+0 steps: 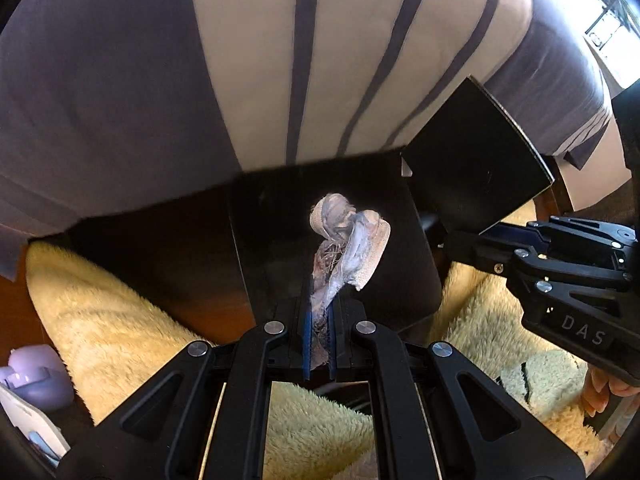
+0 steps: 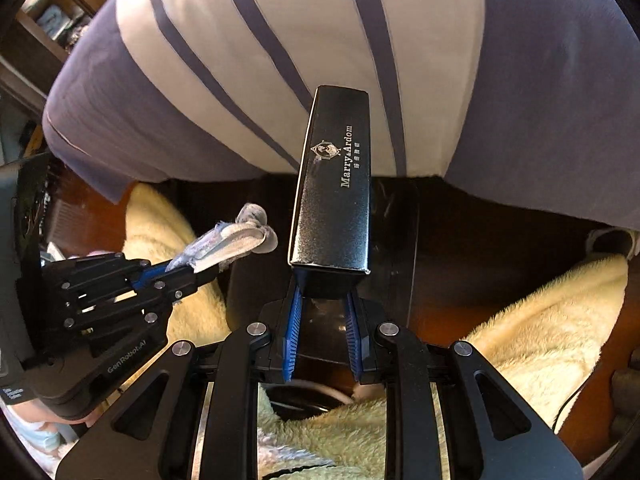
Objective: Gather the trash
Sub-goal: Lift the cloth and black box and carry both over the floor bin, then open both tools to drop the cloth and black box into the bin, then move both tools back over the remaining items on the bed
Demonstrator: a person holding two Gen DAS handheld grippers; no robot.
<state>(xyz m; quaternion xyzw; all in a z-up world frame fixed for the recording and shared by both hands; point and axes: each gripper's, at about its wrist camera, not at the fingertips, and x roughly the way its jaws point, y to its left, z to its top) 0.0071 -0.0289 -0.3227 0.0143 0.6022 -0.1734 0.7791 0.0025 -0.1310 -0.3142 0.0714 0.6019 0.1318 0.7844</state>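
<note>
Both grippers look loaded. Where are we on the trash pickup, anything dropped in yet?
Picked up: the left gripper is shut on a crumpled wad, the right gripper on a black box. Both hang over a dark bin beside the bed. Left: releasing both; nothing is visibly dropped in.

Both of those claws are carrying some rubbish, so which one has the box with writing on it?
The right gripper: its fingers clamp the black box lettered "Marry Ardom". The left gripper pinches only a crumpled, whitish wad with no print.
</note>
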